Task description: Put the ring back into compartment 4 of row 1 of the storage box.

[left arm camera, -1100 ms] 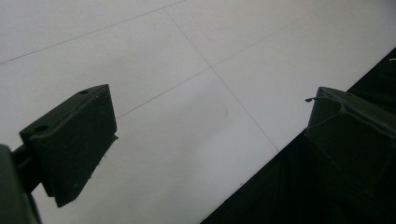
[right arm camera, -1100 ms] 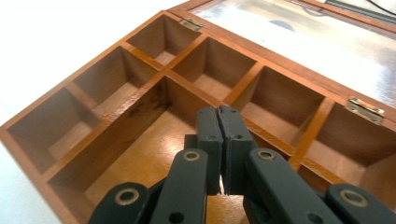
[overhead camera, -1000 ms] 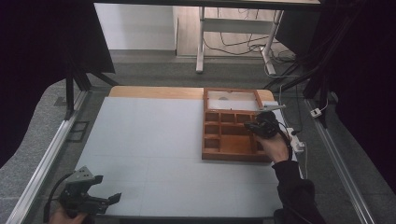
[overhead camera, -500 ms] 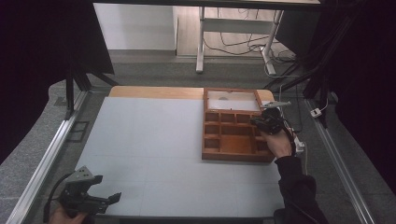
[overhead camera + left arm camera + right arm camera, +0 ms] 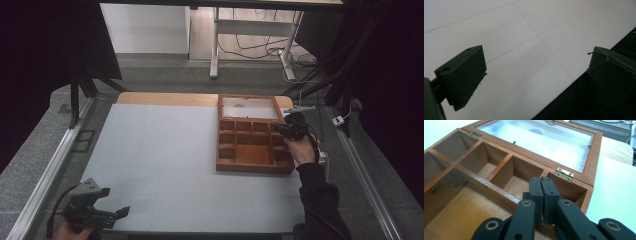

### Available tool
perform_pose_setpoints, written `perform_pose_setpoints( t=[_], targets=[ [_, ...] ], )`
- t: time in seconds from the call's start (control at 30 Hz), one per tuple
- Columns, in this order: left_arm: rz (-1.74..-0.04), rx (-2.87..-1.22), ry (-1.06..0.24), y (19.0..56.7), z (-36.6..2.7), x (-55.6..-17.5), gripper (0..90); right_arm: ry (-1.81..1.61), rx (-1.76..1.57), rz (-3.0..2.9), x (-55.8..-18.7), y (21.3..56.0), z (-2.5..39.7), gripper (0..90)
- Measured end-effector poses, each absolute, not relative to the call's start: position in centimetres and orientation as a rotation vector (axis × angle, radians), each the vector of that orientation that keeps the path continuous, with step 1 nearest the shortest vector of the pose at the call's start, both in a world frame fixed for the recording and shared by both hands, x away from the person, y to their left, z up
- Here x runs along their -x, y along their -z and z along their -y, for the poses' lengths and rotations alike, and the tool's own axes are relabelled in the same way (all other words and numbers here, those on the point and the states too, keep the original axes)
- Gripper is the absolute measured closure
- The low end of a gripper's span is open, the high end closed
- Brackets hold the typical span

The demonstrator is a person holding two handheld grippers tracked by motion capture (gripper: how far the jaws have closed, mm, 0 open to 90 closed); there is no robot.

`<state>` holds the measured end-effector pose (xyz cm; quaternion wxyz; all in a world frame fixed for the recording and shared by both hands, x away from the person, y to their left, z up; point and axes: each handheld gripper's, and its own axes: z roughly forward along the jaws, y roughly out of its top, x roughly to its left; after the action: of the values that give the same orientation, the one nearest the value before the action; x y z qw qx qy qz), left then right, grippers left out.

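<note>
Box open on the right of the worktop, compartments look empty; nothing loaded yet.

High view: wooden box [image 5: 252,145] lid laid back, right hand-held gripper [image 5: 281,129] at its right edge; left hand-held gripper [image 5: 117,213] idle at the near-left corner, well apart. Left gripper view: jaws spread over bare worktop [image 5: 524,32]. Right gripper view: right hand-held gripper [image 5: 541,192] clenched on nothing, over the back-row compartments near a brass hinge [image 5: 565,173]; dividers crowd any entry.
</note>
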<state>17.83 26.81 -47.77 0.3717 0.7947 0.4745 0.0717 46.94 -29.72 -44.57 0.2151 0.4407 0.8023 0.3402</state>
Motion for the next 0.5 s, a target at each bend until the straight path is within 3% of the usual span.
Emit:
perform_pose_setpoints(
  t=[0.5],
  targets=[
    [-1.217, -2.041, -0.183, 47.8, -26.8, -17.9, 1.7, -0.898, -1.267, -2.217, -48.5, 46.1, 30.0, 87.6]
  ],
)
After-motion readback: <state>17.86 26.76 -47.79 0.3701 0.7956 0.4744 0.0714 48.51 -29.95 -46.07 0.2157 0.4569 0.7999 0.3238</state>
